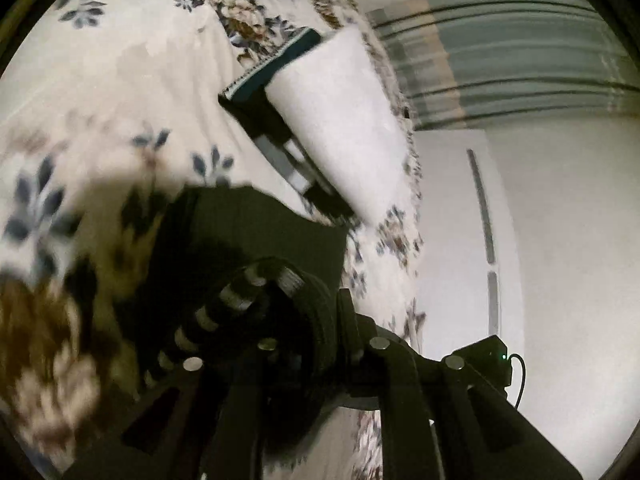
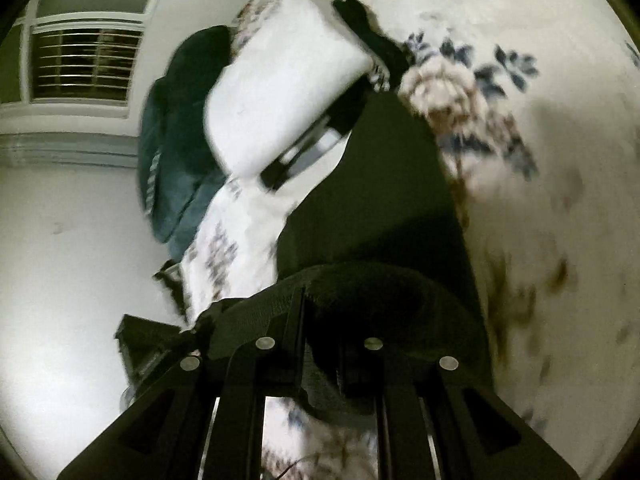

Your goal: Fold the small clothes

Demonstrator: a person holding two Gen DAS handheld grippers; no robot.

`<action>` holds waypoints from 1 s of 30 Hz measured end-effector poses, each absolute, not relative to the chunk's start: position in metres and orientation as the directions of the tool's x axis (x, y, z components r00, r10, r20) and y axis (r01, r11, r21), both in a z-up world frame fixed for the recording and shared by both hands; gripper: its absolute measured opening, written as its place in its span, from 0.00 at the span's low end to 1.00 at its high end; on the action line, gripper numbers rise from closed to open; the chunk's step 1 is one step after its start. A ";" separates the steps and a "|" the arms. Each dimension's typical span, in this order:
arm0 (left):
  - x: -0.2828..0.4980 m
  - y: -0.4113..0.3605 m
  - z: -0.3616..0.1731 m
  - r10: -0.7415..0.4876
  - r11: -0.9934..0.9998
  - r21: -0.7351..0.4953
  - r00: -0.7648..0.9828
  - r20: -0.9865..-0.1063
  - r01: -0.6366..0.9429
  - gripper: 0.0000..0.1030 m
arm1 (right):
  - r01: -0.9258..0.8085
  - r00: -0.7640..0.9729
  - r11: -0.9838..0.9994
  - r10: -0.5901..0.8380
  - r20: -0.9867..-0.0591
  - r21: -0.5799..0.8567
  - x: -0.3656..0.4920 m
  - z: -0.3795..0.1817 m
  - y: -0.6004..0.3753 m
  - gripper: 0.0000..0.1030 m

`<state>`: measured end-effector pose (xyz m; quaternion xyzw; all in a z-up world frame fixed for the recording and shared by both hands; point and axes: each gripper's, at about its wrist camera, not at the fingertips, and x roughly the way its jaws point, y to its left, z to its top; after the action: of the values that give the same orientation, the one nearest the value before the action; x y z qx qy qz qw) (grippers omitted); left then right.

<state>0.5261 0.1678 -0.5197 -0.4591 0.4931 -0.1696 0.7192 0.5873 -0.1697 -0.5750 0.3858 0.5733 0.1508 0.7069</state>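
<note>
A dark black-green garment (image 1: 260,232) hangs over the flowered bedspread (image 1: 120,80), held up by both grippers. My left gripper (image 1: 304,320) is shut on its waistband edge, which has a striped elastic band (image 1: 236,296). My right gripper (image 2: 320,312) is shut on the same garment (image 2: 380,208), whose cloth drapes away from the fingers over the bed (image 2: 540,120). A folded white garment (image 1: 340,128) lies on a folded dark garment with striped trim (image 1: 264,80) further along the bed; the pile also shows in the right wrist view (image 2: 288,80).
A dark teal bundle of cloth (image 2: 180,152) lies at the bed's edge beyond the folded pile. The white floor (image 1: 560,240) runs beside the bed. A window with blinds (image 2: 84,64) is in the wall. A small dark object (image 2: 136,340) sits on the floor.
</note>
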 end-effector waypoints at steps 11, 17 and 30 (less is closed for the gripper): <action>0.600 0.200 -0.567 -0.697 0.462 -0.843 0.475 -0.538 -0.276 0.56 | 0.379 0.381 0.507 0.677 -0.630 0.774 0.667 -0.646 -0.195 0.64; 0.574 0.182 -0.547 -0.633 0.678 -0.721 0.385 -0.671 -0.142 0.56 | 0.298 0.278 0.698 0.589 -0.758 0.652 0.653 -0.632 -0.207 0.64; 0.406 0.170 -0.542 -0.527 0.660 -0.666 0.417 -0.740 -0.349 0.85 | 0.141 0.000 0.803 0.584 -0.811 0.579 0.637 -0.665 -0.220 0.91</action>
<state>0.4064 0.1699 -0.5418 -0.4080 0.5366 -0.0607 0.7362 0.6366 -0.2200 -0.6646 0.2640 0.6864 0.1691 0.6561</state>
